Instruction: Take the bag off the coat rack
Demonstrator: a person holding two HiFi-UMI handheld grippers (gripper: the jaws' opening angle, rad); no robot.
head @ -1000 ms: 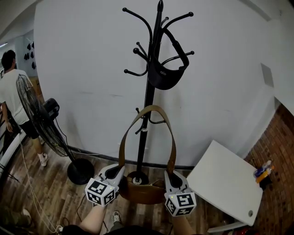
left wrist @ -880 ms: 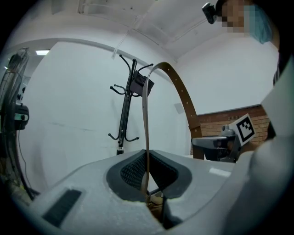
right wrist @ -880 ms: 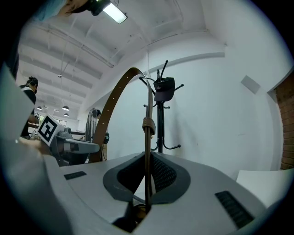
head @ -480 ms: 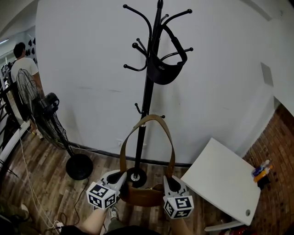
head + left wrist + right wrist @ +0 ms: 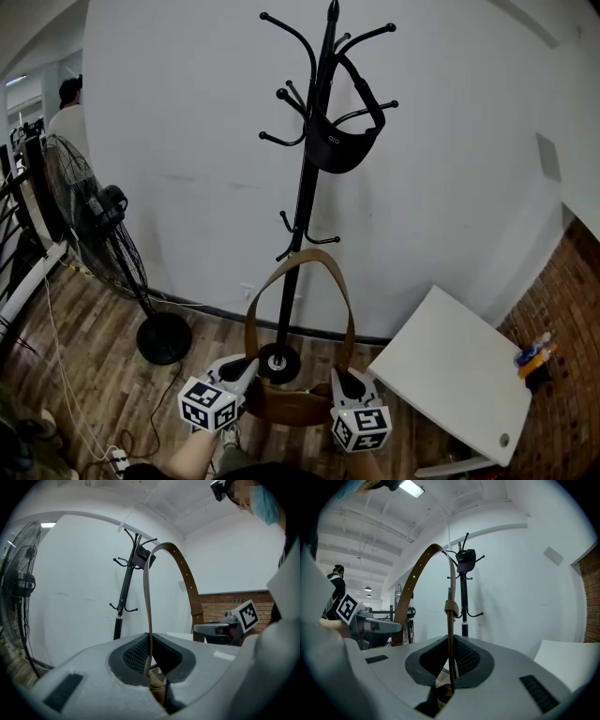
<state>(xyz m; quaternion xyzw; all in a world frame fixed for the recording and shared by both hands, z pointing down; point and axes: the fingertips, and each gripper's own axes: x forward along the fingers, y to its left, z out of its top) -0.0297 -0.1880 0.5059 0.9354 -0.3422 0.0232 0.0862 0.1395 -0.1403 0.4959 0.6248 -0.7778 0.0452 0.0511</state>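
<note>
Clearly, the brown leather bag (image 5: 292,403) hangs low and near us, slung between our two grippers. It is well apart from the black metal coat rack (image 5: 302,206), which stands far off by the white wall. The left gripper (image 5: 247,366) has its jaws pressed together on the left end of the flat brown leather strap (image 5: 251,314), just above the bag's body. The right gripper (image 5: 340,377) pinches the right end the same way. In each gripper view the strap rises thin and edge-on out of the closed jaws.

The strap arches up between the grippers in a tall loop and keeps that shape. From this we judge the leather fairly stiff along its length, while the body below looks softer and likely to sag. The bag seems light enough for two grips. The strap looks smooth and narrow, so it could slide through the pads under a tug. Holding it low, next to the body, seems the safest place. A small black pouch (image 5: 333,150) hangs untouched on the rack's upper hooks.
</note>
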